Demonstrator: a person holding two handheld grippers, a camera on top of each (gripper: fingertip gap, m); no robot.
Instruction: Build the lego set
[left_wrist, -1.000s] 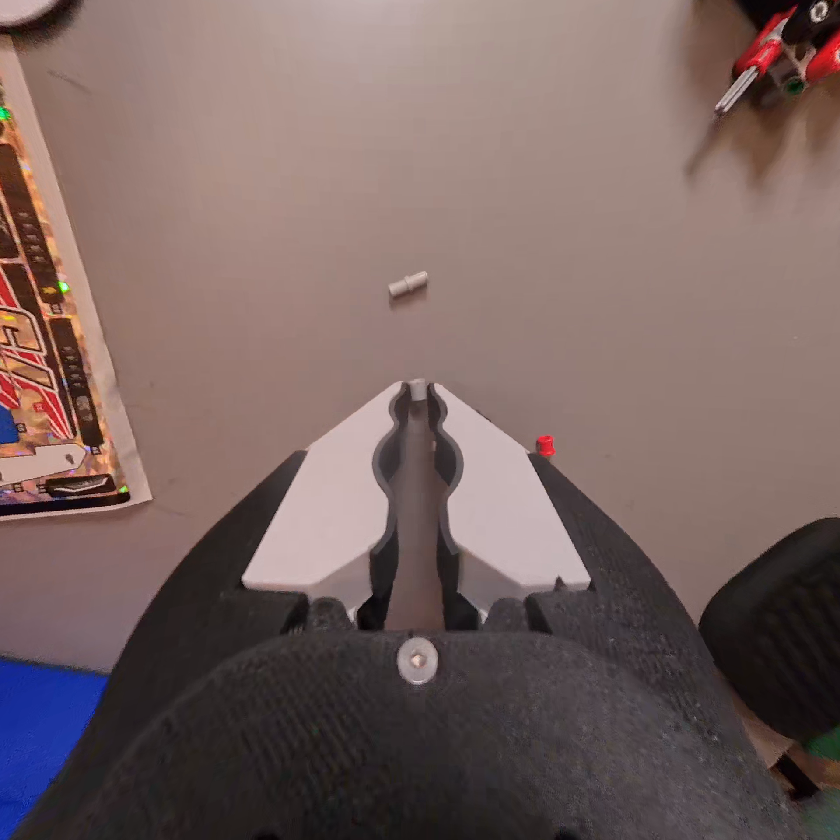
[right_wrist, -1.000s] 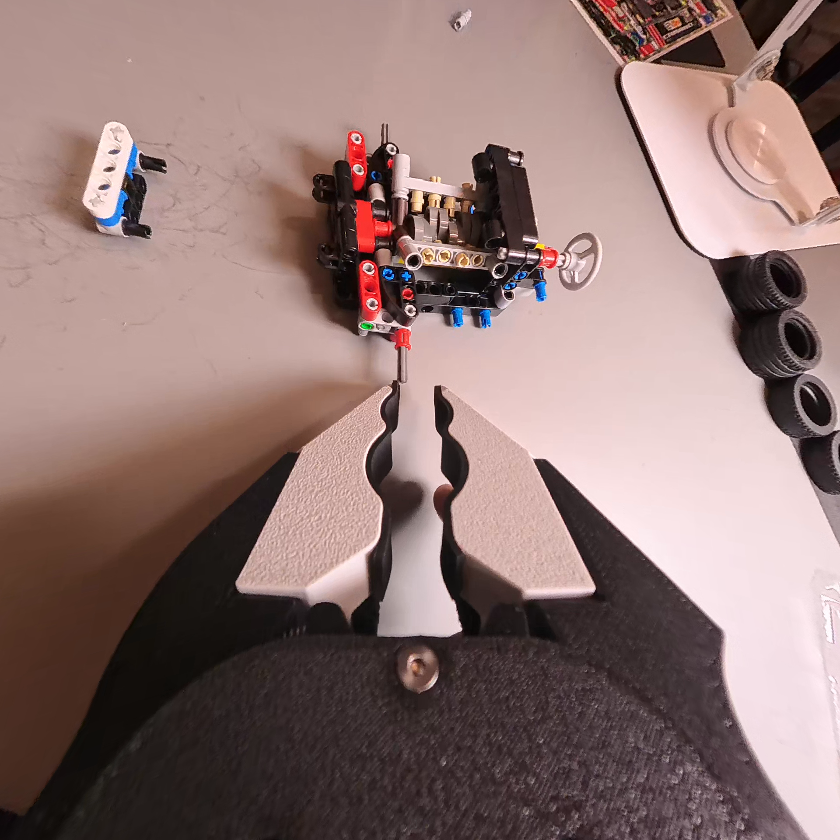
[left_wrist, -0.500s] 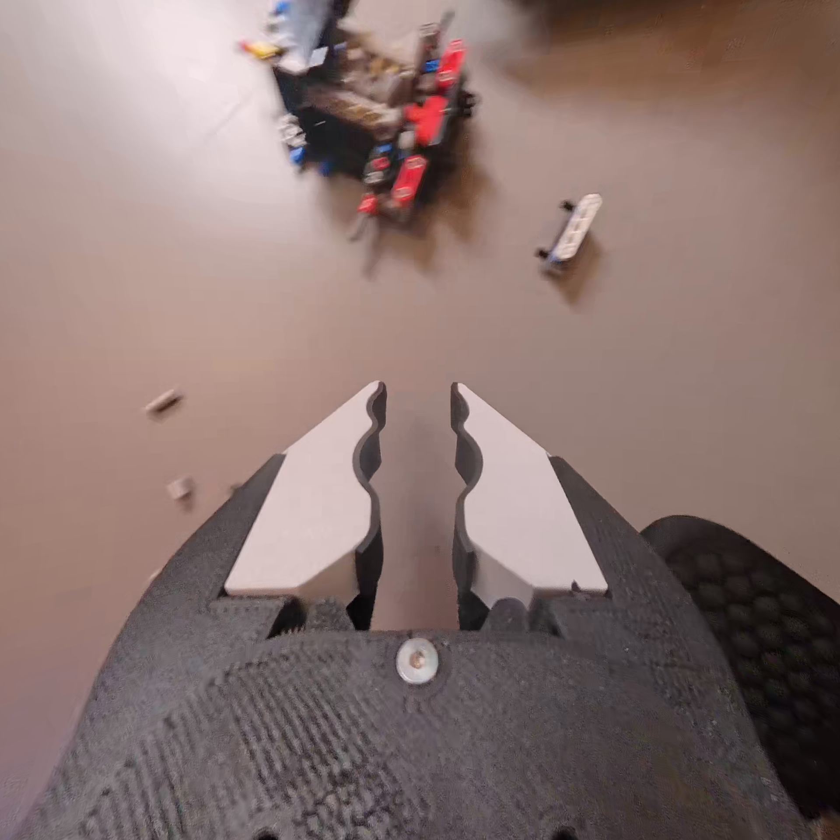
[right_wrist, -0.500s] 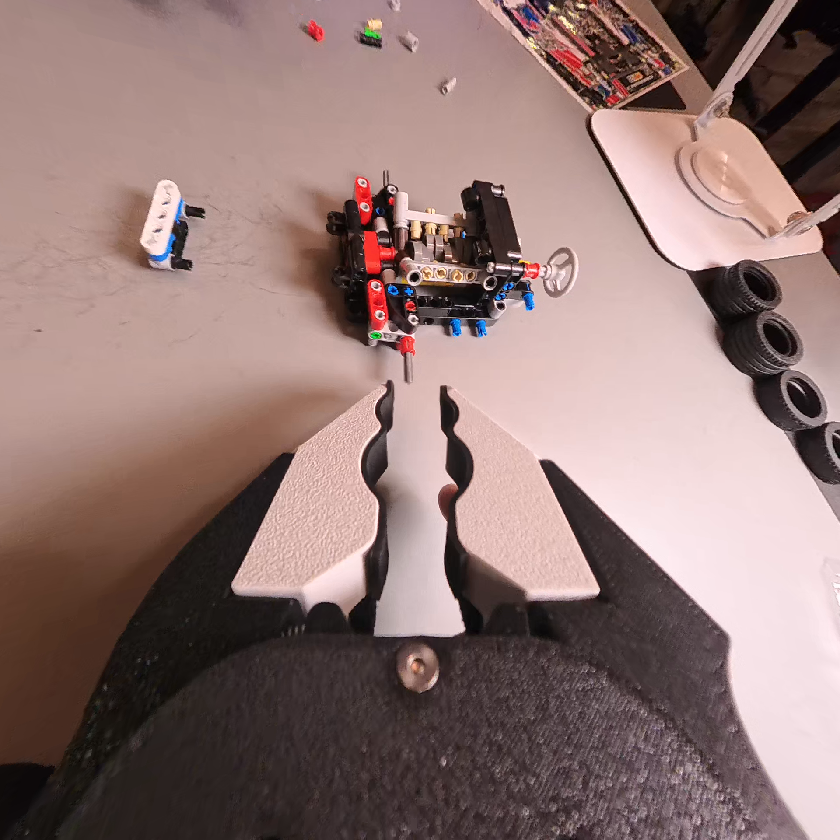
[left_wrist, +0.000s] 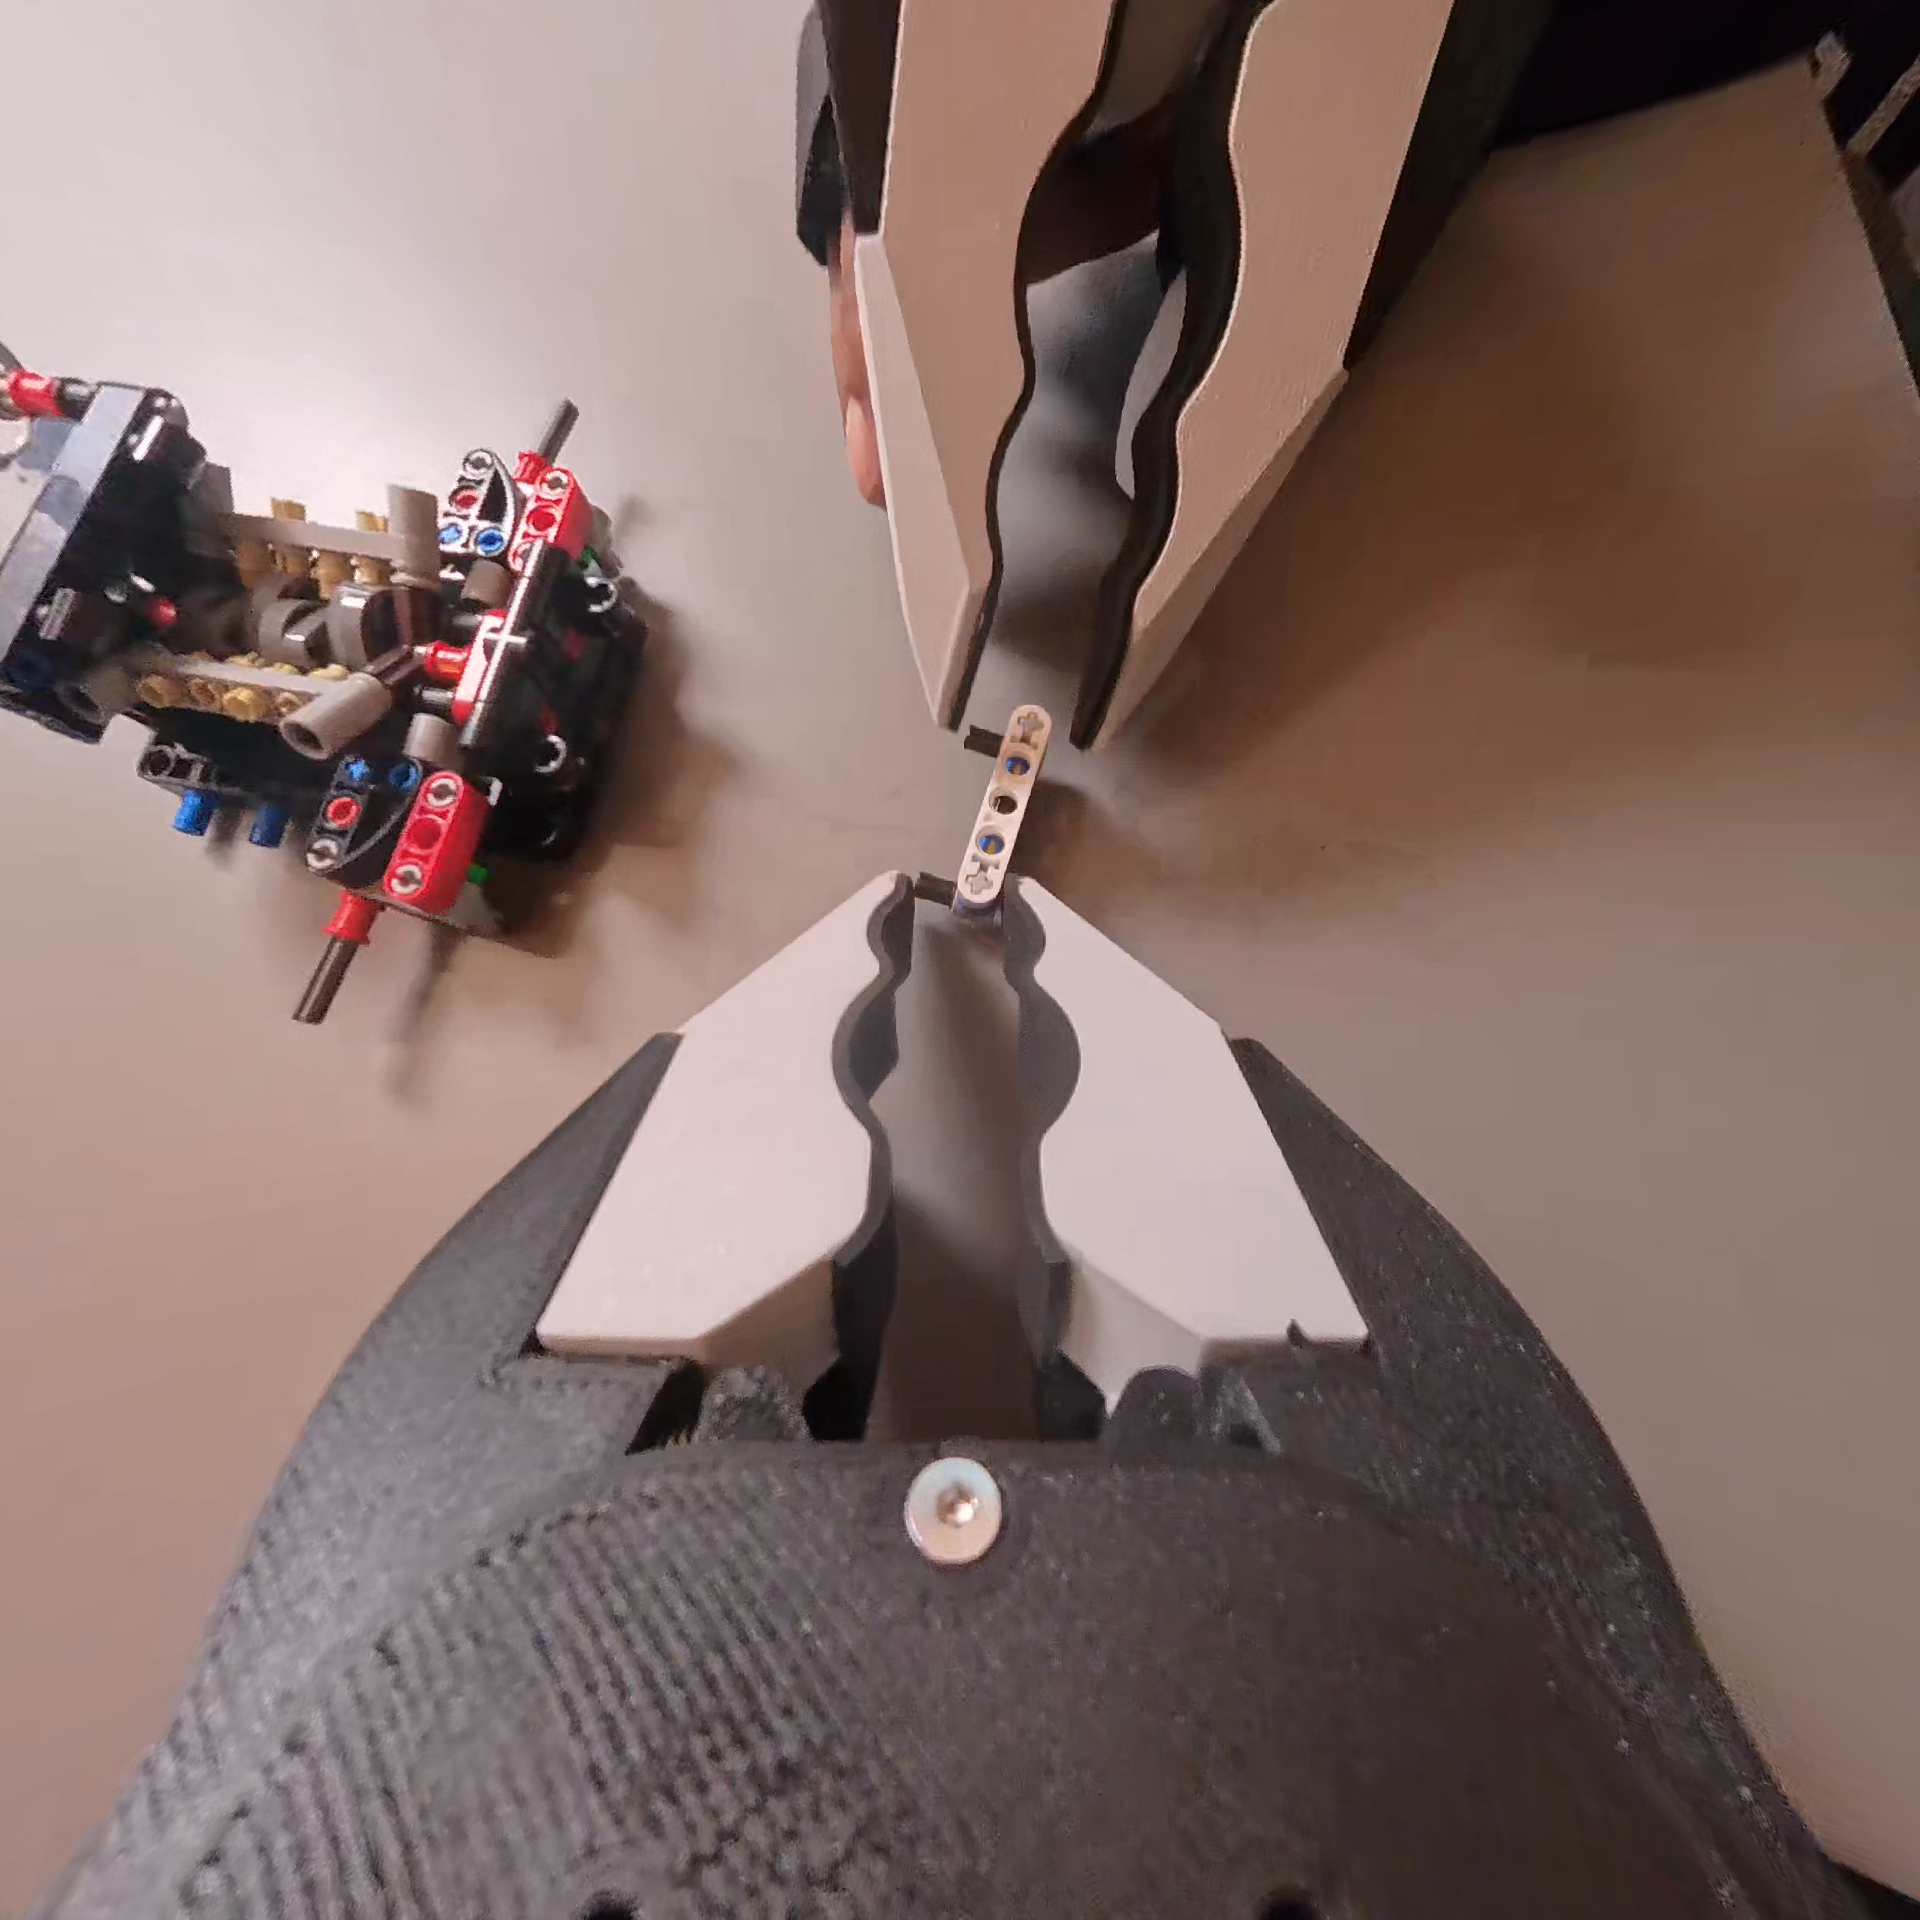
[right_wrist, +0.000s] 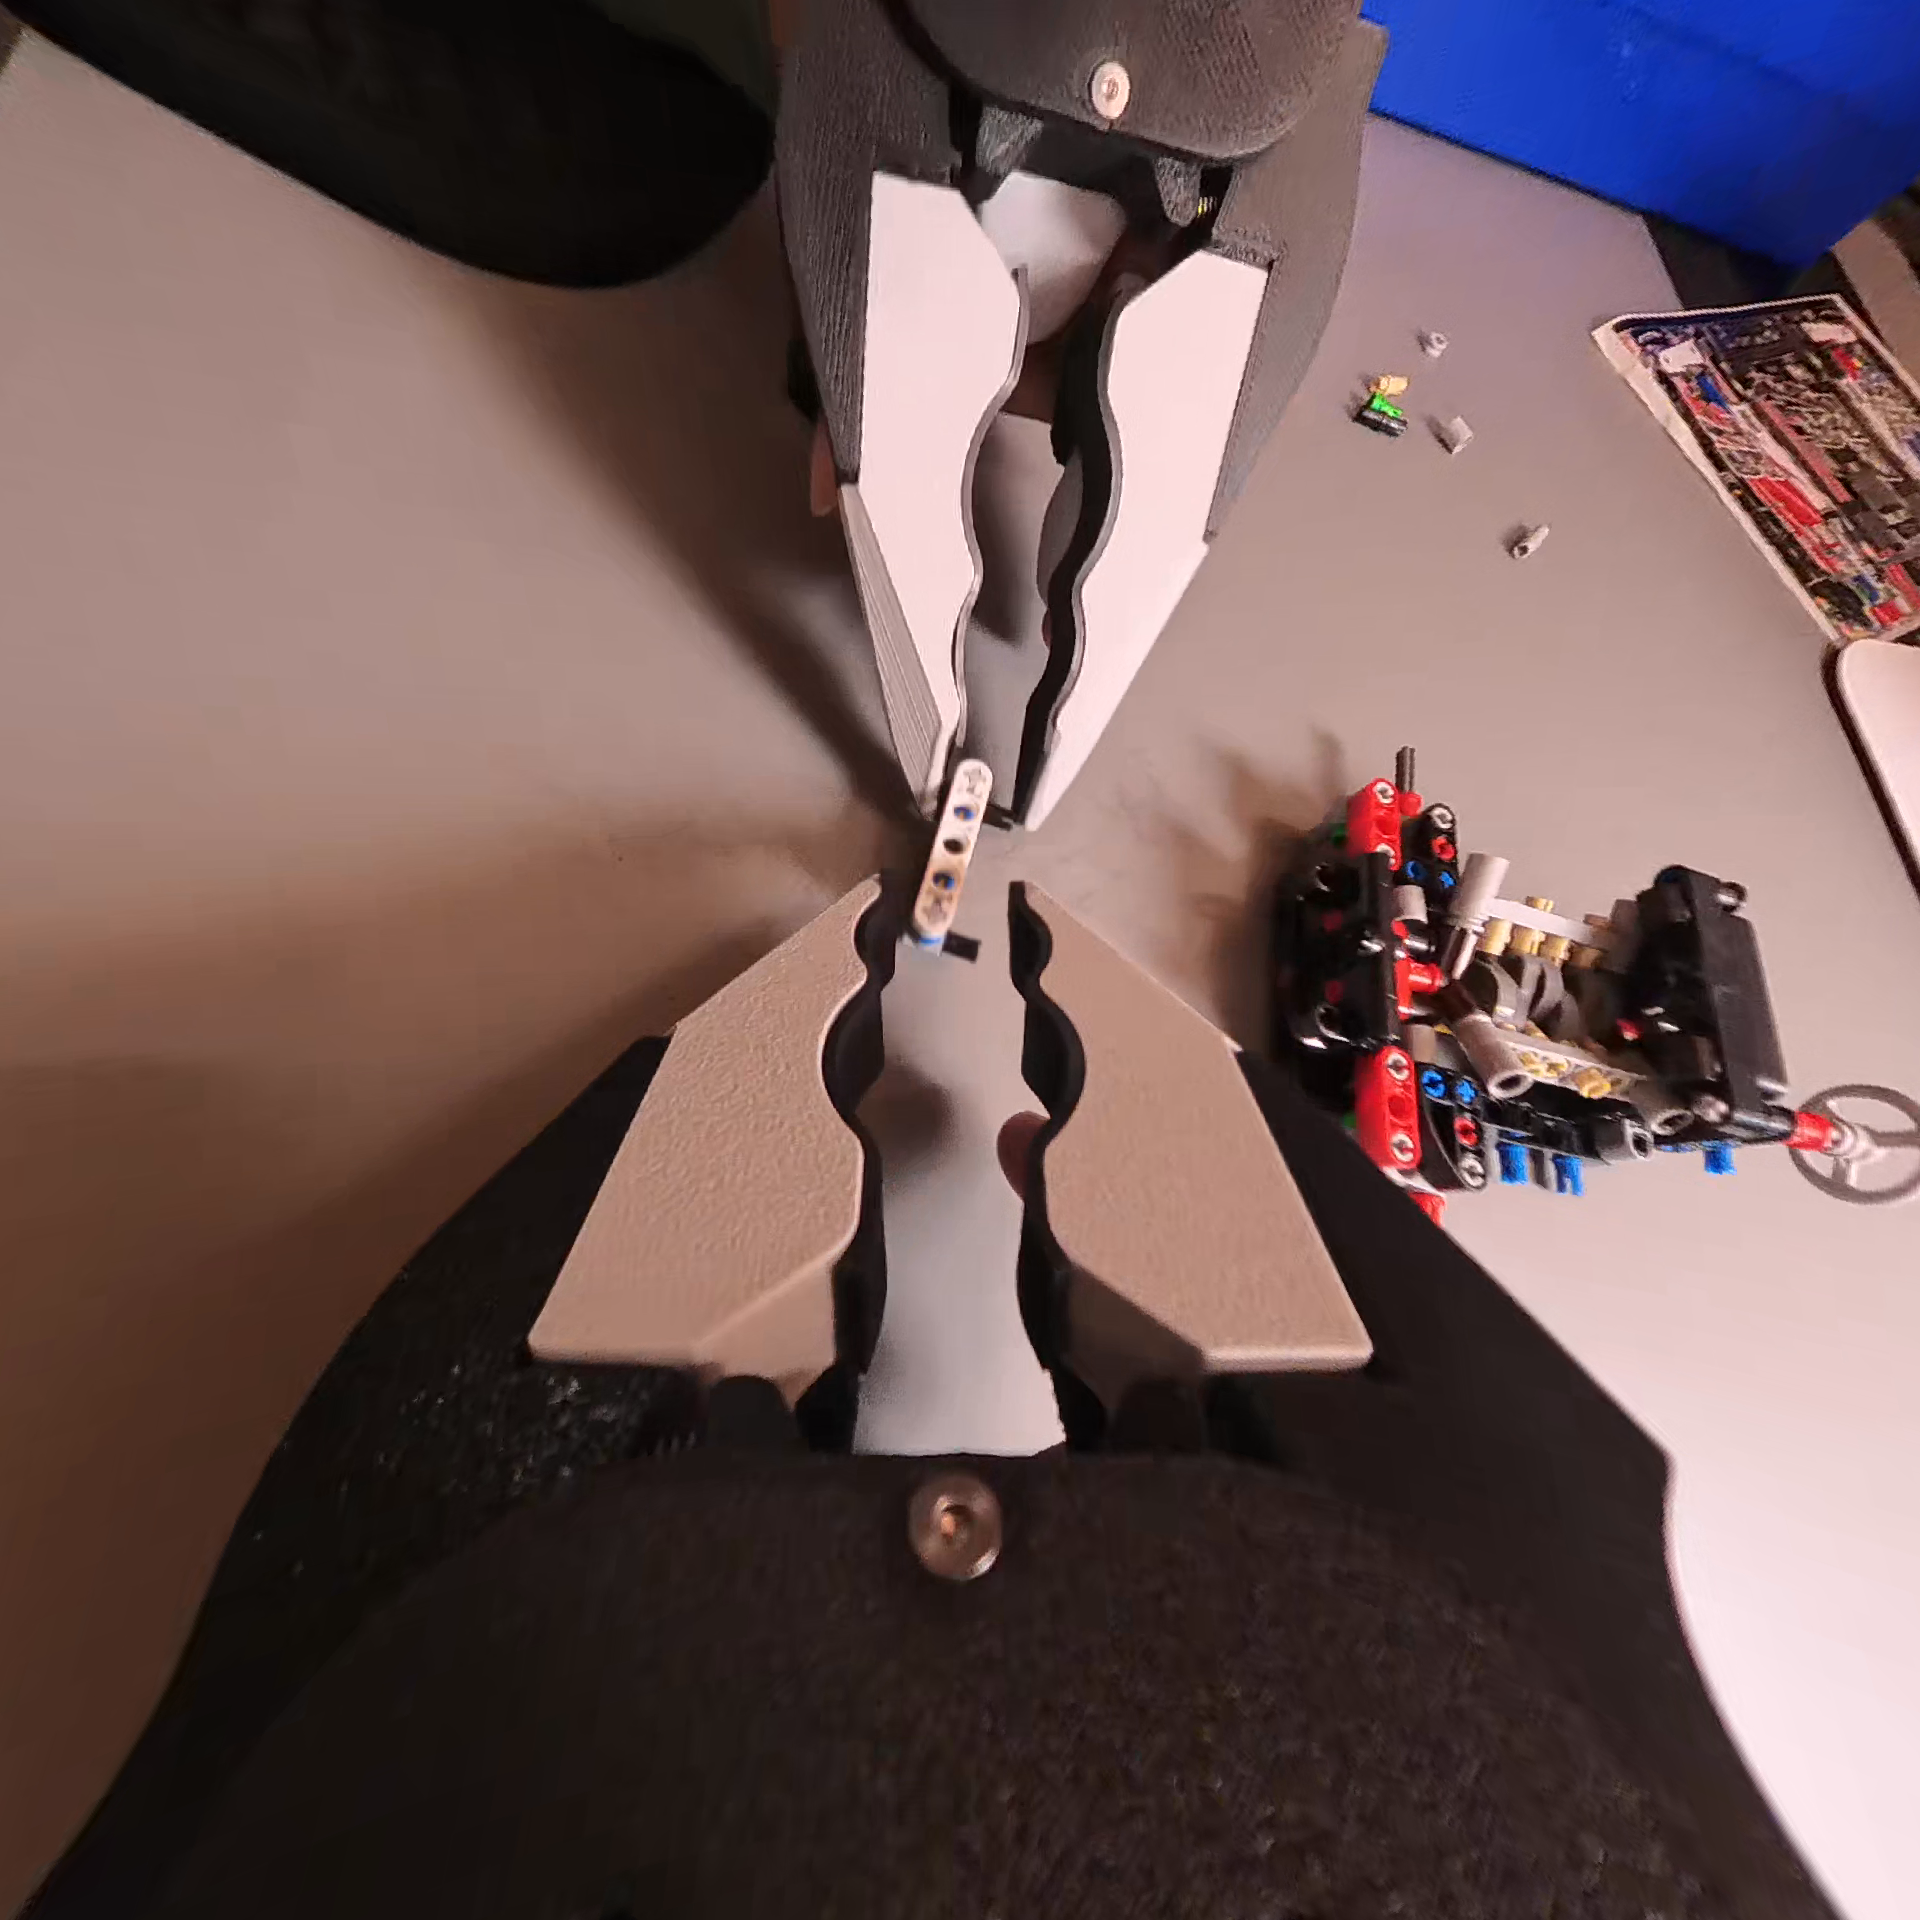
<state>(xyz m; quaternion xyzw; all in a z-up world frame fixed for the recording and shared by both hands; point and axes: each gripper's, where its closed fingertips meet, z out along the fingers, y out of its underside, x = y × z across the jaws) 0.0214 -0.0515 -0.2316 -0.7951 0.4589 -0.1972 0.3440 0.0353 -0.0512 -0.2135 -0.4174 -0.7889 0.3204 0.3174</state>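
Note:
A small white beam assembly (left_wrist: 1000, 805) with blue and black pins lies between the two grippers. My left gripper (left_wrist: 964, 885) has closed on its near end, with the fingers touching both sides. My right gripper (right_wrist: 945, 896) is open, with the beam's other end (right_wrist: 948, 857) between its tips, close to the left finger. Each gripper shows opposite in the other's view, the right one (left_wrist: 1018, 732) and the left one (right_wrist: 982, 810). The partly built black, red and grey model (left_wrist: 343, 675) stands on the table to the side, clear of both grippers. It also shows in the right wrist view (right_wrist: 1507, 997).
A grey steering wheel (right_wrist: 1860, 1143) sticks out of the model's far end. Several small loose parts (right_wrist: 1455, 431) lie beyond it, near the instruction booklet (right_wrist: 1787, 447). A white base plate (right_wrist: 1886, 748) sits at the right edge and a blue object (right_wrist: 1662, 104) at the back. From either gripper's tips it is about 35 cm to the white base plate (right_wrist: 1886, 748).
My left gripper let go of the grey pin, swung across the table to the white beam assembly and narrowed onto it. My right gripper moved left from the model to the beam's other end.

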